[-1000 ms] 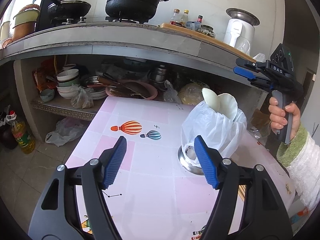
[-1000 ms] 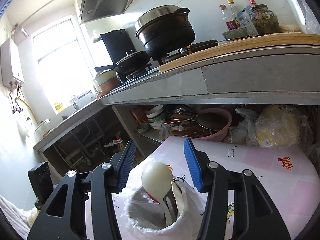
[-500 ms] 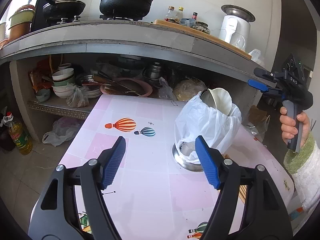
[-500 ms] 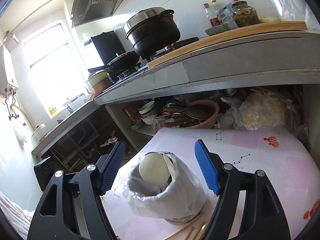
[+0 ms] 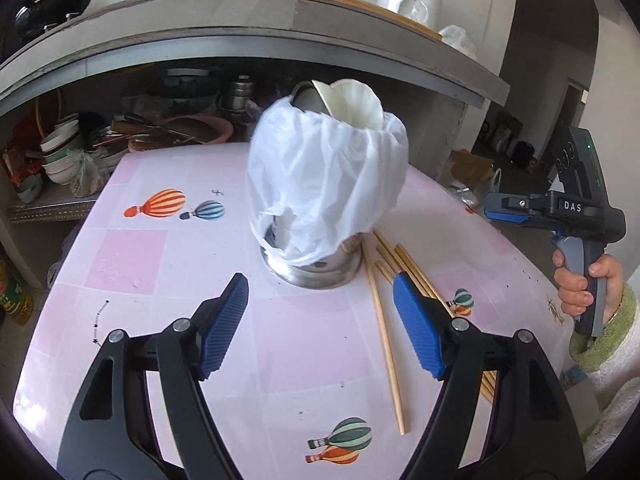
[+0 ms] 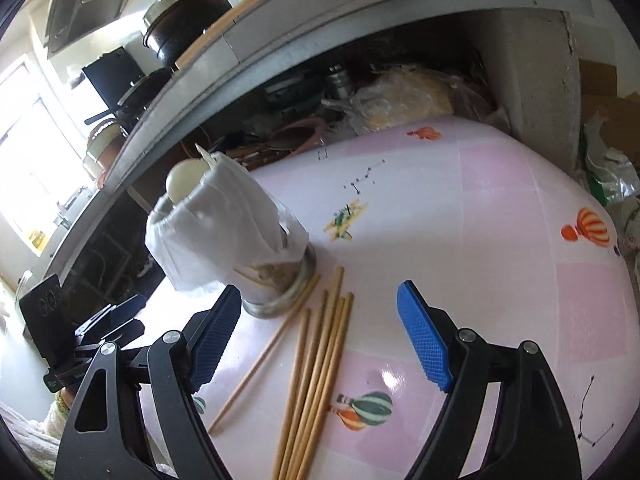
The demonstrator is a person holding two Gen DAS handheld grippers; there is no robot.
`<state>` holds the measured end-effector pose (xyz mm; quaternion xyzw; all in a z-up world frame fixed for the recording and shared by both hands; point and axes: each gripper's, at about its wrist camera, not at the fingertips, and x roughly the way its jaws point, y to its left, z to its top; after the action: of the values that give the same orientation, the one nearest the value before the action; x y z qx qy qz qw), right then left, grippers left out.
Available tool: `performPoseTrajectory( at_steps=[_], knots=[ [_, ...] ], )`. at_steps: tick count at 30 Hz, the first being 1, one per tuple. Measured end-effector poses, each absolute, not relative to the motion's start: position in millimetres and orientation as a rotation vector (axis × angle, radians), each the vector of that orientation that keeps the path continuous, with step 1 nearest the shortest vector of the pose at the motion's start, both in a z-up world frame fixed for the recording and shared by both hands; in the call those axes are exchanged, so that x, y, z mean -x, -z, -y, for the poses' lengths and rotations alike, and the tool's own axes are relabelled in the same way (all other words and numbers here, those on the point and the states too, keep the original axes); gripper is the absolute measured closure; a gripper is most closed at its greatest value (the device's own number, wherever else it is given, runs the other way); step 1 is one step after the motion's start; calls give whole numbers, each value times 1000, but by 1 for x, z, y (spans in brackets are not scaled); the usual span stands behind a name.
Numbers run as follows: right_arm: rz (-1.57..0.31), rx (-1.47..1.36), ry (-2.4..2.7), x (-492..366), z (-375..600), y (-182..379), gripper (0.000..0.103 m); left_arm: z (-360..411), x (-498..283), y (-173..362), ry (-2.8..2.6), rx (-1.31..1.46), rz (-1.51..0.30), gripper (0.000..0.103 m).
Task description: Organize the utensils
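The utensil holder [image 5: 316, 268] stands upright on the table [image 5: 132, 264], wrapped in a plastic bag [image 5: 324, 184]. A ladle [image 5: 356, 102] rises out of the holder's top, with a metal utensil just beside it. Chopsticks [image 6: 320, 364] lie flat on the table, their far ends just beside the holder's base; one stick [image 5: 384, 344] lies apart from the bundle, on the holder's side of it. Behind the holder, beyond the table edge, a counter [image 5: 256, 28] overhangs a shelf of stacked bowls [image 5: 56, 156]. A pot [image 6: 184, 20] sits on the counter, above and behind the holder.
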<state>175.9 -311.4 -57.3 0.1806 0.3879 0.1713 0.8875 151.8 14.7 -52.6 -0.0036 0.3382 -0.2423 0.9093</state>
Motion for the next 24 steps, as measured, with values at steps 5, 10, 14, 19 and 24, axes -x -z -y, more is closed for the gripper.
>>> performPoseTrajectory(
  at_steps=[5,10,14,19,24],
  knots=[
    [-881,-323,-302,-179,296,85,42,18,-156,80,517,-31,-780,33],
    [-979,-270,-303,-186,277,110,64,44,-156,103,534,-80,-849,50],
    [-1021,-247,-304,-187,270,123,76,53,-154,114,552,-122,-873,62],
    [-1040,-212,-301,-188,263,128,83,58,-156,120,561,-129,-897,75],
    [-1040,-190,-292,-187,260,128,87,57,-158,123,561,-115,-919,84]
  ],
)
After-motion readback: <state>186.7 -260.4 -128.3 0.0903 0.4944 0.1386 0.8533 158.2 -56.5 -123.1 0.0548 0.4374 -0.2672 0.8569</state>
